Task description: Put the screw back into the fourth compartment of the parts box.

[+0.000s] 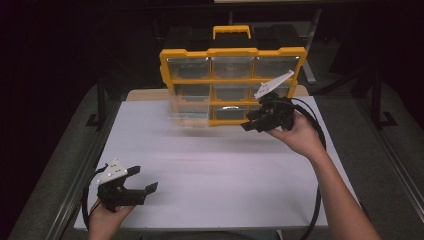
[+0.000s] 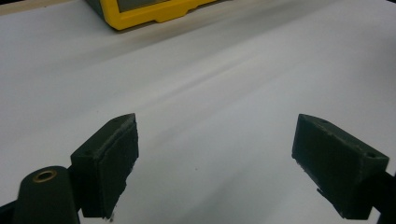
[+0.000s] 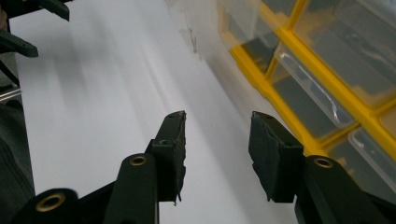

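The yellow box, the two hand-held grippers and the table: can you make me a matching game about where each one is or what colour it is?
Things:
1. box
2. left hand-held gripper
3. right hand-held gripper
4. table

Descriptions:
A. white
B. beside the box, jaws apart
C. yellow frame, clear drawers
D. at the table's near corner, jaws wide, nothing between

Pairs: 1-C, 2-D, 3-B, 4-A

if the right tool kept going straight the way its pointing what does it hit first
Probably the pulled-out clear drawer at the yellow organizer's lower left. The right tool points left along the organizer's bottom front, jaws open and empty. Depth is unclear, so it might slide past over the white table.
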`<act>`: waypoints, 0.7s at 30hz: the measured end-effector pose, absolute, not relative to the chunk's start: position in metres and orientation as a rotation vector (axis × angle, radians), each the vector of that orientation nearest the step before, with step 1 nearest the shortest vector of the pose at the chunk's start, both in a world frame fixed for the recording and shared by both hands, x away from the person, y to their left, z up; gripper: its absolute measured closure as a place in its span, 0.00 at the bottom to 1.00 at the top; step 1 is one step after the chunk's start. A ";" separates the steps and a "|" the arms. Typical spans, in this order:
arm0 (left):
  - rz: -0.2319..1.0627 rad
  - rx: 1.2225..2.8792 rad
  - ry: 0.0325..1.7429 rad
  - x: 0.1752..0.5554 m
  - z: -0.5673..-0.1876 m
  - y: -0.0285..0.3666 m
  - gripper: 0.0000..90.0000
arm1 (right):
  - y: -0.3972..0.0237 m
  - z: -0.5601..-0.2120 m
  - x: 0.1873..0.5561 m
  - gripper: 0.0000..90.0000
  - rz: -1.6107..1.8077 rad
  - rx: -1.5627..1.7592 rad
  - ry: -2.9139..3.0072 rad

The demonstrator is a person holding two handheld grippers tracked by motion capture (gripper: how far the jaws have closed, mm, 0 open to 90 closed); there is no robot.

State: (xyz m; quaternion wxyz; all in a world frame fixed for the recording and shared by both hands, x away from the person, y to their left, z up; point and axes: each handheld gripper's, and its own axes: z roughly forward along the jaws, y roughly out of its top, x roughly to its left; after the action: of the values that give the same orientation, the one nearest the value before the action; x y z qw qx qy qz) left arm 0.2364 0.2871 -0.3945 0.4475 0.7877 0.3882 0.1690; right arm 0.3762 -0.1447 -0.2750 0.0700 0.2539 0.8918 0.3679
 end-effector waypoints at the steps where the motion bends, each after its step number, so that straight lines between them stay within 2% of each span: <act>1: 0.422 1.951 0.957 0.236 -0.394 0.287 0.16 | -0.148 -0.278 0.375 0.58 1.111 0.770 2.681; 21: 0.438 1.957 0.948 0.235 -0.392 0.287 0.16 | -0.192 -0.324 0.343 0.39 1.126 0.916 2.601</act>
State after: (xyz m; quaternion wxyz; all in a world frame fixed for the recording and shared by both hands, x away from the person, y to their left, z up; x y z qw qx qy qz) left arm 0.2353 0.2866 -0.3916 0.4455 0.7899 0.3824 0.1769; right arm 0.3430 -0.1915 -0.3236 0.0814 0.3065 0.8704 0.3767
